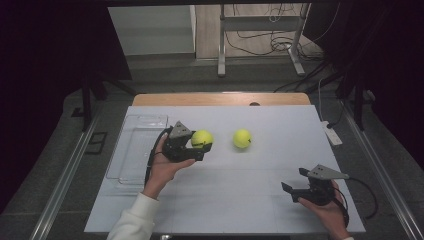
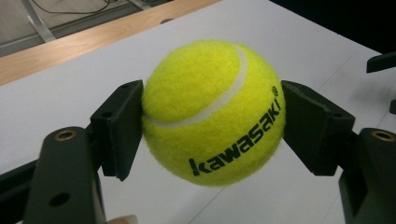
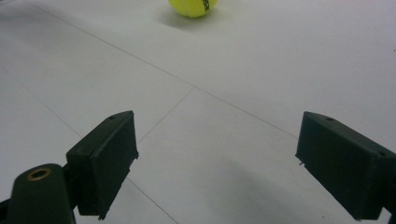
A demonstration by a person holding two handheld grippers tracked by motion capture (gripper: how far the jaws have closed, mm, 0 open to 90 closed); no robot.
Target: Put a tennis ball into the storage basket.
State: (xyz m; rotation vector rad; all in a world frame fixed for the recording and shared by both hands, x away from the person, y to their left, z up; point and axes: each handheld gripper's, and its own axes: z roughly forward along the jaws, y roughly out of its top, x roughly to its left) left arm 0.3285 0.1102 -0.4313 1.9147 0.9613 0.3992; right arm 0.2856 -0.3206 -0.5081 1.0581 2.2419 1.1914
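Well inboard, left gripper (image 1: 200, 148) clamps tennis ball (image 1: 202, 138)

Held ball (image 1: 202, 138) left of second ball (image 1: 242, 138) on table (image 1: 260, 200), tray (image 1: 135, 150) at far left.

held ball (image 2: 212, 112): fuzzy yellow felt, smooth white seam, black print
second ball (image 1: 242, 138): same felt nap
left gripper (image 2: 212, 123) pads: matt black plastic
table (image 1: 280, 165): smooth matt white sheet
tray (image 1: 131, 150): clear glossy plastic
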